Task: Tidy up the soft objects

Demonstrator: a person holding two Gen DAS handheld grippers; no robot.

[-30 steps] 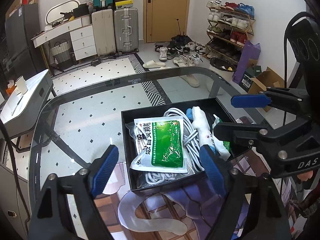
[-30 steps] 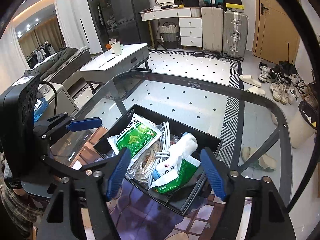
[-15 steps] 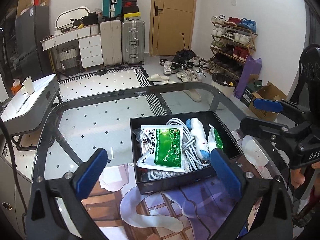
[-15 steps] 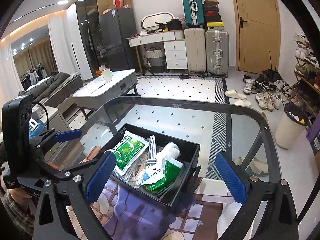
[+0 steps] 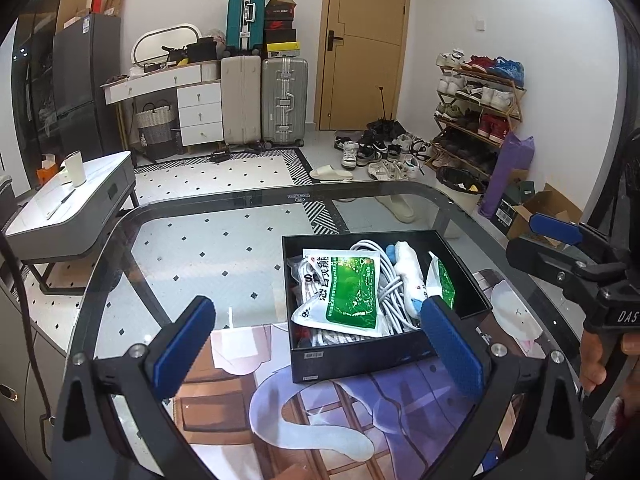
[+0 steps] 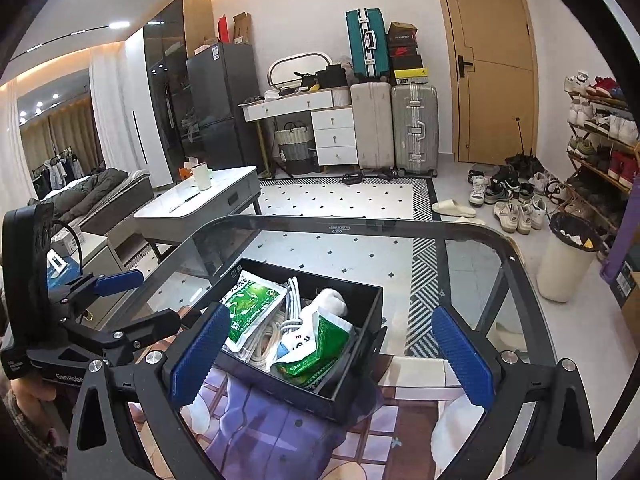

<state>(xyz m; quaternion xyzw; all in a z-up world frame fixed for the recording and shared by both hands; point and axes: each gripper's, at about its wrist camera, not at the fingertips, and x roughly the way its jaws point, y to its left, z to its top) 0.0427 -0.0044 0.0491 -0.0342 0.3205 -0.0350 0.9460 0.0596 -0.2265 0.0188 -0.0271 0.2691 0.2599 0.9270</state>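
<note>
I see both hand-held grippers spread wide with nothing between their pads. The left hand-held gripper (image 5: 318, 346) hangs above the near edge of the glass surface (image 5: 224, 248), its right pad in front of the box's near right corner. The right hand-held gripper (image 6: 330, 354) hangs at the box's other side. The black box (image 5: 360, 354) sits on a printed mat (image 5: 320, 416) on the surface. Inside it lie a green-and-white pouch (image 5: 346, 292) on top of coiled white cable (image 5: 390, 276), a white sock (image 5: 410, 268) beside that, and a second green pouch (image 6: 316, 346) against the box's wall.
</note>
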